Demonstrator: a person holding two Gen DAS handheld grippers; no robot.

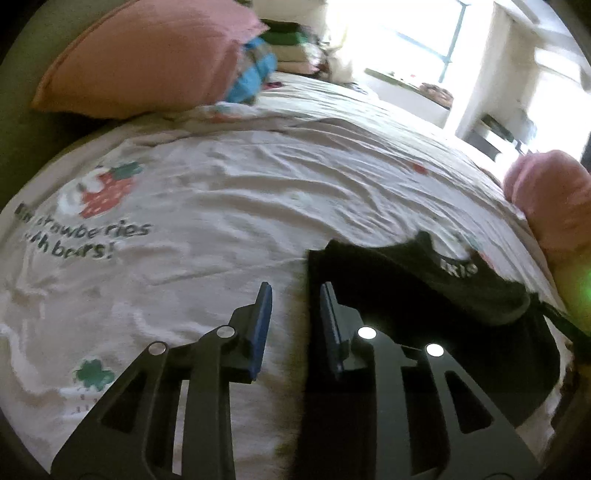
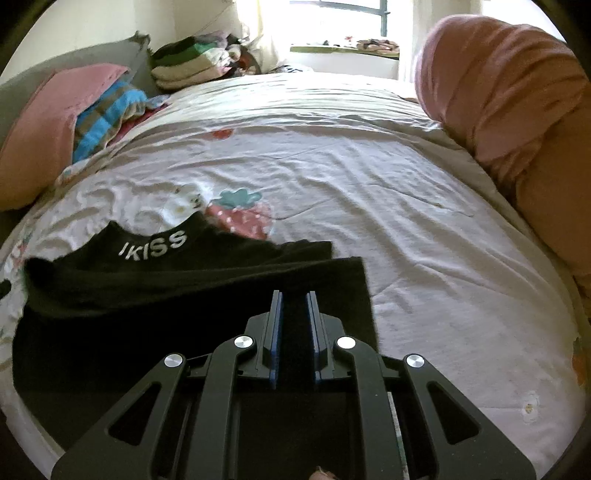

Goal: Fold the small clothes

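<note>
A small black garment [image 2: 155, 295] with white "IKISS" lettering on its waistband lies on the white strawberry-print bedsheet [image 2: 369, 206]. In the right wrist view my right gripper [image 2: 293, 295] is above the garment's right part, its jaws a narrow gap apart with black cloth showing between them. In the left wrist view the same garment [image 1: 424, 295] lies at the lower right. My left gripper [image 1: 295, 290] is open over the garment's left edge, one finger over the sheet, the other over the black cloth.
A pink pillow [image 1: 140, 55] and blue striped cloth [image 1: 255, 74] lie at the bed's far left. A stack of folded clothes [image 2: 192, 62] sits at the head. A pink bolster [image 2: 509, 92] lies along the right side. A bright window [image 2: 351, 22] is behind.
</note>
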